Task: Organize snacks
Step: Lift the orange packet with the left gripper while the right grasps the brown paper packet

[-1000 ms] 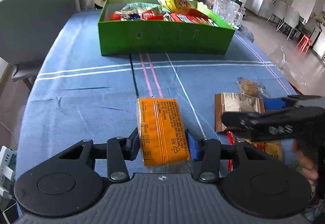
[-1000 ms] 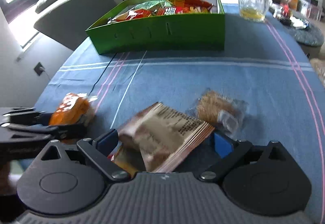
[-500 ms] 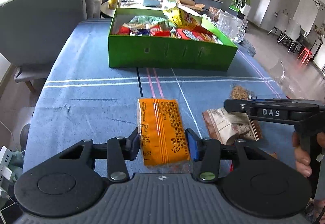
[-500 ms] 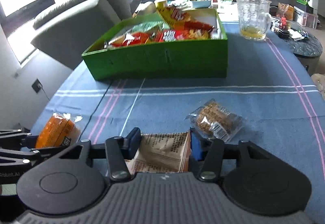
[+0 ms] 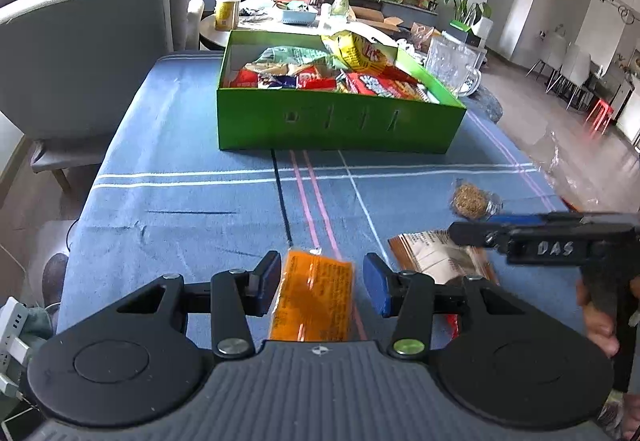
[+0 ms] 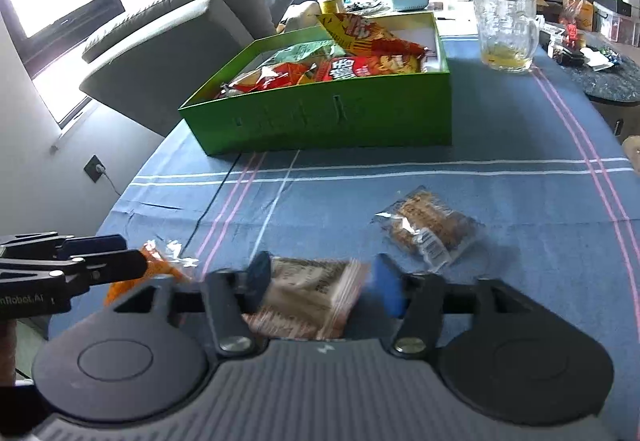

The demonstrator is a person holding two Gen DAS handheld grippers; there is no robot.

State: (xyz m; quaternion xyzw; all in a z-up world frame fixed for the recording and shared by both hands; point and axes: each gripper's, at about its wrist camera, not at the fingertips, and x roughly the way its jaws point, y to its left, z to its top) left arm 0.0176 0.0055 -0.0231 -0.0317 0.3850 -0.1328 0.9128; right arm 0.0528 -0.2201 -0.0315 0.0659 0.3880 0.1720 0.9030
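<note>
Snack box (image 5: 336, 121) on table (image 5: 180, 201), glass mug (image 5: 452, 65) right

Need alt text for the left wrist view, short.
The left claw is opening around an orange snack packet over a blue striped tablecloth. Beyond stands a green box full of snacks; at right the right claw hovers over a brown packet.

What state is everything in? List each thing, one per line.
left tongs: opening, orange packet between them, unpressed
right tongs: opening, brown packet between them
green box: open, holding snack bags
glass mug: upright, little yellow liquid at bottom
clear-wrapped snack: lying outside the box
</note>
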